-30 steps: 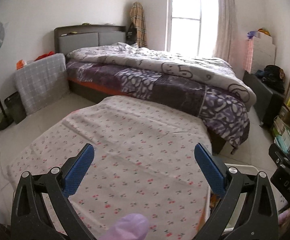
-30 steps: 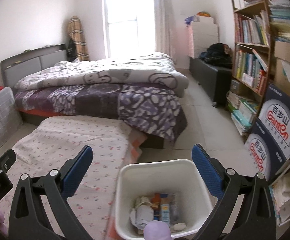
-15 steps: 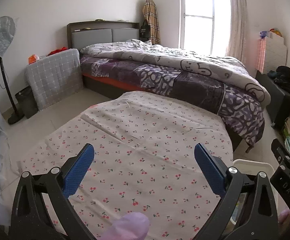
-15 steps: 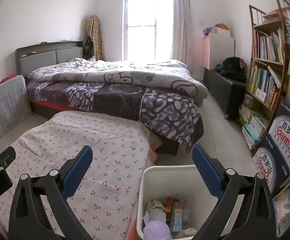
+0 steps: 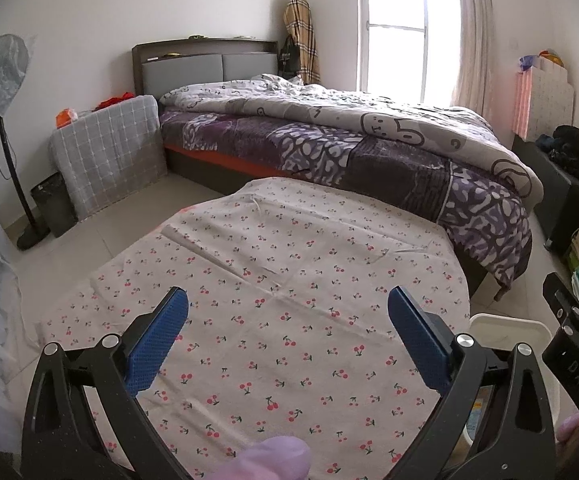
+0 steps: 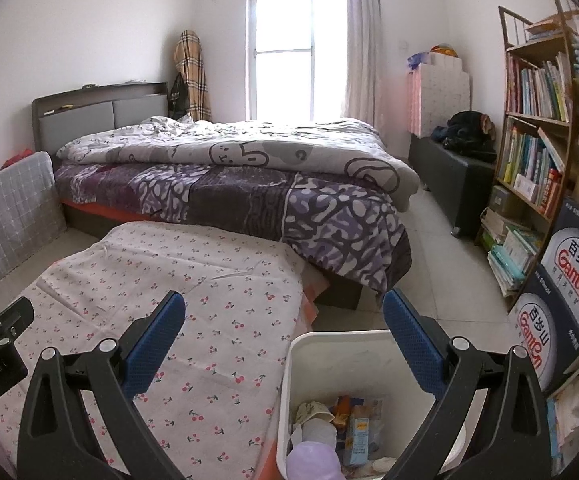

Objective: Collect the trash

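Note:
A white trash bin (image 6: 329,352) stands on the floor at the right edge of a cherry-print cloth (image 6: 193,304). Inside it lie crumpled paper, wrappers and small cartons (image 6: 353,420). My right gripper (image 6: 284,320) hovers open above the bin's near-left rim with nothing between its blue pads. My left gripper (image 5: 288,316) is open over the cherry-print cloth (image 5: 289,280), also holding nothing. In the left wrist view only a corner of the bin (image 5: 509,326) shows at lower right. No loose trash is visible on the cloth.
A bed (image 6: 229,176) with grey and purple quilts lies beyond the cloth. A bookshelf (image 6: 537,140) and blue cartons (image 6: 569,288) line the right wall. A standing fan (image 5: 1,80), a small dark bin (image 5: 53,208) and a checked cover (image 5: 109,152) stand at left.
Both grippers have risen and tilted up, so more of the cloth and room shows. The bin has slid lower and to the right in the right view. Both stay open.

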Available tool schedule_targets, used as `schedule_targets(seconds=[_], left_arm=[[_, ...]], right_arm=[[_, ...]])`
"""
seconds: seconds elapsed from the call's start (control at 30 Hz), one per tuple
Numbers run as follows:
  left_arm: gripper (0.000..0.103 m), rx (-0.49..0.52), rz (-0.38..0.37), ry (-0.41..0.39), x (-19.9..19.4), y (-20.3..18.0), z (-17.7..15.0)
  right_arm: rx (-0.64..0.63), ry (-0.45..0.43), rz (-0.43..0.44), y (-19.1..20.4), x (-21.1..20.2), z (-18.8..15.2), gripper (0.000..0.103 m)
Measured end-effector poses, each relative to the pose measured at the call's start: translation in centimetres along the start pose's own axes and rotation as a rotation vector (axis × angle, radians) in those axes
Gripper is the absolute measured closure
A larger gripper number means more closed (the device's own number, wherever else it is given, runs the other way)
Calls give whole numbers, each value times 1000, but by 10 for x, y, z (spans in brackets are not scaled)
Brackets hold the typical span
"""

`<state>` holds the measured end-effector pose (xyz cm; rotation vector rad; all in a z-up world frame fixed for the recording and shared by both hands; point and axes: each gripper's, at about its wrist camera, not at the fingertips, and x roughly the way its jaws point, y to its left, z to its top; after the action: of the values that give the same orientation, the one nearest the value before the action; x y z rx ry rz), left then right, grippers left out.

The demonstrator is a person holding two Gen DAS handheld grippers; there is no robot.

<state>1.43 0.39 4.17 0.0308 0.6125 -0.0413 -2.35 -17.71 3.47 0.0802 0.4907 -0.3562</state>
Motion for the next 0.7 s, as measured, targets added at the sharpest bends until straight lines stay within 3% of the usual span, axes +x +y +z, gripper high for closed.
schedule_targets(seconds=[0.7], left_arm=[[11,17,-20,-8,1,1,2]], right_arm=[[0,25,12,0,5,-5,7]])
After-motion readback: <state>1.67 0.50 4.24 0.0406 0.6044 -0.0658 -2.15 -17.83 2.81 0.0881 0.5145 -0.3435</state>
